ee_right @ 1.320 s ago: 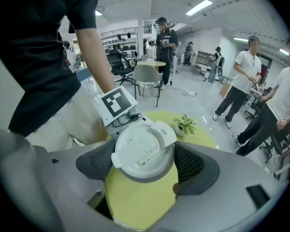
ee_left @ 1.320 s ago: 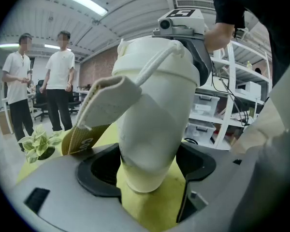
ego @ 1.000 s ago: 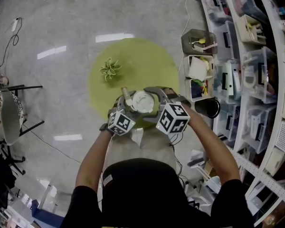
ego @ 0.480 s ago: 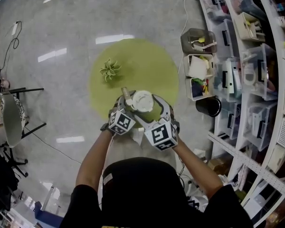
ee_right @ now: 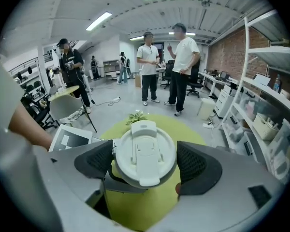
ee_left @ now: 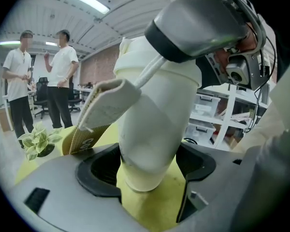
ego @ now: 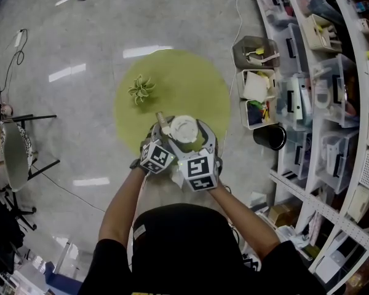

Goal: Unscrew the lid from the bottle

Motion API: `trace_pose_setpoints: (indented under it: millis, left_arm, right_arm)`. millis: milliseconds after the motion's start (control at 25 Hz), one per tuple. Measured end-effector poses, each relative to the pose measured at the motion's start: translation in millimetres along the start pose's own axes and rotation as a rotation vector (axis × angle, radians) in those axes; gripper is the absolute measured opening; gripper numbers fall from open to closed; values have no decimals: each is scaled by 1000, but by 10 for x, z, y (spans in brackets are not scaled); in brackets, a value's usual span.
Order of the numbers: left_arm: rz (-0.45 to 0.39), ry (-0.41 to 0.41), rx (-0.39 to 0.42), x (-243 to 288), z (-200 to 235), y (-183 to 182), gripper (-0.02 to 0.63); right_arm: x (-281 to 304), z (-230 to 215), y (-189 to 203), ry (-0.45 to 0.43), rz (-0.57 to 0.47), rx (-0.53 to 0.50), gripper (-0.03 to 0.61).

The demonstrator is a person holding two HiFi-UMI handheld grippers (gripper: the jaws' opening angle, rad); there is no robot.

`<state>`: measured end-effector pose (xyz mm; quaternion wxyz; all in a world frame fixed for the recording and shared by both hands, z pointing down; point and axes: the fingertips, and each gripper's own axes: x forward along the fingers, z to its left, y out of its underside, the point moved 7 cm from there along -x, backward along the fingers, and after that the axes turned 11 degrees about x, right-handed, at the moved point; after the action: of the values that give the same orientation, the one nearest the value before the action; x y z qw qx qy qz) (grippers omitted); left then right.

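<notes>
Left tool (ee_left: 144, 174): clamps bottle (ee_left: 157, 105), likely light, stiff.
Right tool (ee_right: 144, 170): just closing on lid (ee_right: 144, 151), pads at 9 and 3 o'clock.
Hold: rim, looks slippery.

The cream-white plastic bottle (ee_left: 157, 124) carries a white round lid (ee_right: 144, 153) and a strap (ee_left: 89, 139) with a tan underside and white lettering. The round surface (ego: 200, 78) is yellow-green; the small plant (ego: 141, 90) has green-and-white leaves. The left gripper (ee_left: 147, 170) and right gripper (ee_right: 146, 164) are grey with black textured pads (ee_right: 197, 166) and black-and-white square markers (ego: 200, 171).
</notes>
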<state>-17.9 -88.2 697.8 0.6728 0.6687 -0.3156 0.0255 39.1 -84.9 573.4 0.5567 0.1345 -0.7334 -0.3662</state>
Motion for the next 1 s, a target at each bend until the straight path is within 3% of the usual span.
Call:
trace_pose_setpoints:
  millis: [480, 1000]
  left_arm:
    - [-4, -2, -7, -6, -3, 1, 371]
    - [-3, -2, -9, -4, -2, 4, 373]
  right_arm:
    - [-2, -24, -27, -69, 30, -115, 407]
    - [20, -104, -62, -319, 103, -424, 407]
